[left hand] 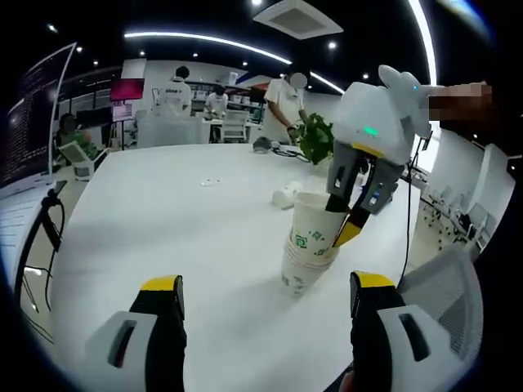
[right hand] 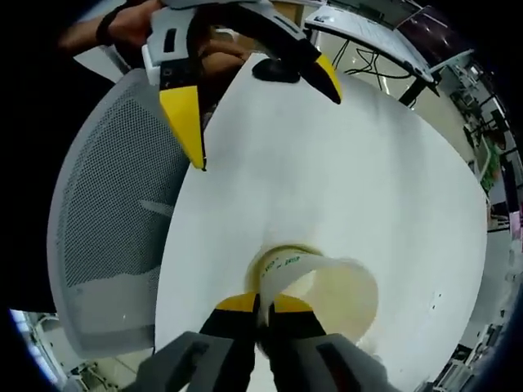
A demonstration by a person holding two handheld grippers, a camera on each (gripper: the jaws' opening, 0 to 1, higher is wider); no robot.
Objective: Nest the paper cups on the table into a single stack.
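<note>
A short stack of white paper cups point(left hand: 309, 255) with green print stands on the white table point(left hand: 163, 212). My right gripper point(left hand: 341, 220) comes down from the upper right and is shut on the rim of the top cup. In the right gripper view its jaws point(right hand: 263, 304) pinch that cup's wall, and I look down into the cup point(right hand: 331, 294). My left gripper point(left hand: 265, 286) is open and holds nothing, a little short of the stack. From above, the left gripper point(right hand: 265, 126) shows its yellow tips spread wide.
A small white object point(left hand: 286, 196) lies on the table just behind the stack. A green plant point(left hand: 315, 135) stands further back. A grey mesh chair point(right hand: 106, 220) sits at the table's edge. People stand at desks far behind.
</note>
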